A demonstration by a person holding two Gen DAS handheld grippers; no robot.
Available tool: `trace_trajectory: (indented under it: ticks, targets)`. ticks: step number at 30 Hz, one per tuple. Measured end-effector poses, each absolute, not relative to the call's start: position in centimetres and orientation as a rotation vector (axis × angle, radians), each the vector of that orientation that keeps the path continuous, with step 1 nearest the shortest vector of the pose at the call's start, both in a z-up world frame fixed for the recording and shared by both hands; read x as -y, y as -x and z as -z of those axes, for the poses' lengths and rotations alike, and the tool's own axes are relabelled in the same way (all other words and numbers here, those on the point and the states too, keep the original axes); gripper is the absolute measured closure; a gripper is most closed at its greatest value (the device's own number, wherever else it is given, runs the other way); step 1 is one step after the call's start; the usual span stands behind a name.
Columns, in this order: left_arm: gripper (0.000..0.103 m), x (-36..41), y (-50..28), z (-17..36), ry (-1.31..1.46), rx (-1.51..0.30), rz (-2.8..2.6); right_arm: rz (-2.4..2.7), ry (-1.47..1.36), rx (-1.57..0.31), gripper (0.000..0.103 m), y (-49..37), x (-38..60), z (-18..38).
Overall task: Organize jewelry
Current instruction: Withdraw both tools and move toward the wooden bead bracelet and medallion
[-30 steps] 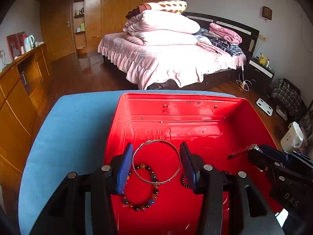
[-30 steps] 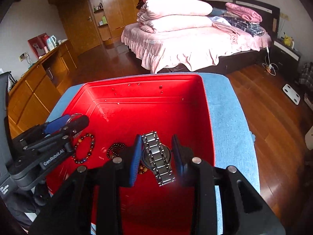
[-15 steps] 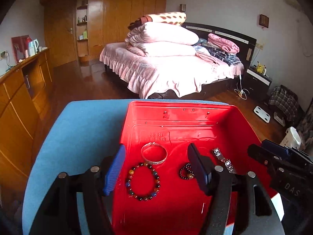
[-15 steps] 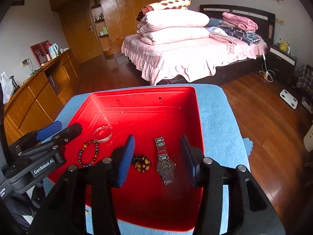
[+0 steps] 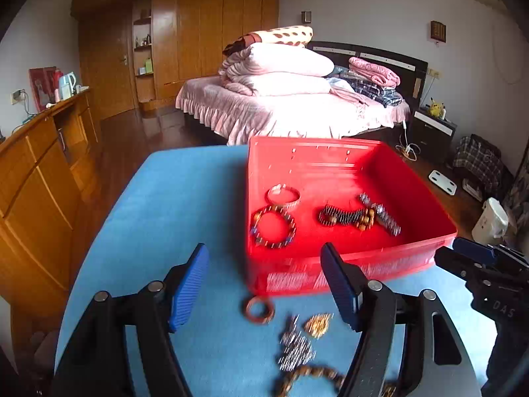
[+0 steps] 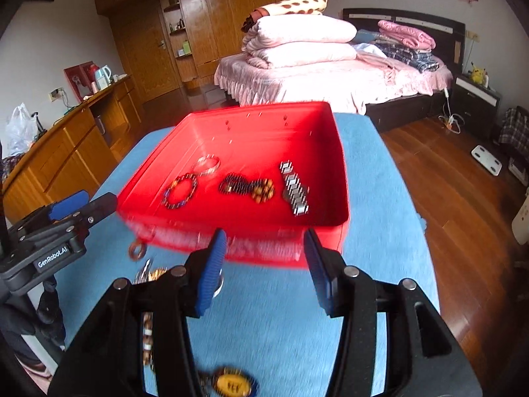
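Between picks: both grippers, left gripper [image 5: 264,284] and right gripper [image 6: 264,268], hang empty with jaws apart, the left's having just widened, over the blue table [image 5: 165,205] short of the red tray [image 5: 390,261]. Tray holds a bangle [image 5: 283,194], bead bracelets [image 5: 273,228] and a watch [image 6: 295,188]. Next likely grab: the loose brown ring [image 5: 259,309] or the chain pile [image 5: 297,347] near the tray's front wall.

Pretty lived-in bedroom: dark polished wooden floor [image 6: 439,178], plain white walls [image 5: 363,10], and a big honey-coloured wooden wardrobe [image 5: 198,43] along the back. Dark-framed bed [image 6: 330,79] piled with pink quilts, long wooden sideboard [image 5: 39,165] on the left.
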State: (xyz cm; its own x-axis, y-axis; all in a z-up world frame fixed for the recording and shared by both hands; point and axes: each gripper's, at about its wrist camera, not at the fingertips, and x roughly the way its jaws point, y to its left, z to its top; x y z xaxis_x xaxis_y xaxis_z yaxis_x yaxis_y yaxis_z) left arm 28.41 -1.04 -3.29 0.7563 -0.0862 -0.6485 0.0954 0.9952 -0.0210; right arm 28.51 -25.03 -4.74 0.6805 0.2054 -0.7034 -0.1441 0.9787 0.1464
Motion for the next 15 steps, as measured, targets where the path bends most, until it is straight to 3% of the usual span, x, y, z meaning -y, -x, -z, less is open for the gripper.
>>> trace_trajectory:
  ticks: [15]
  targets:
    - [0.034, -0.5, -22.1, 7.6, -0.039, -0.831, 0.112, -0.246, -0.057, -0.912, 0.055, -22.6, 24.7, 8.7]
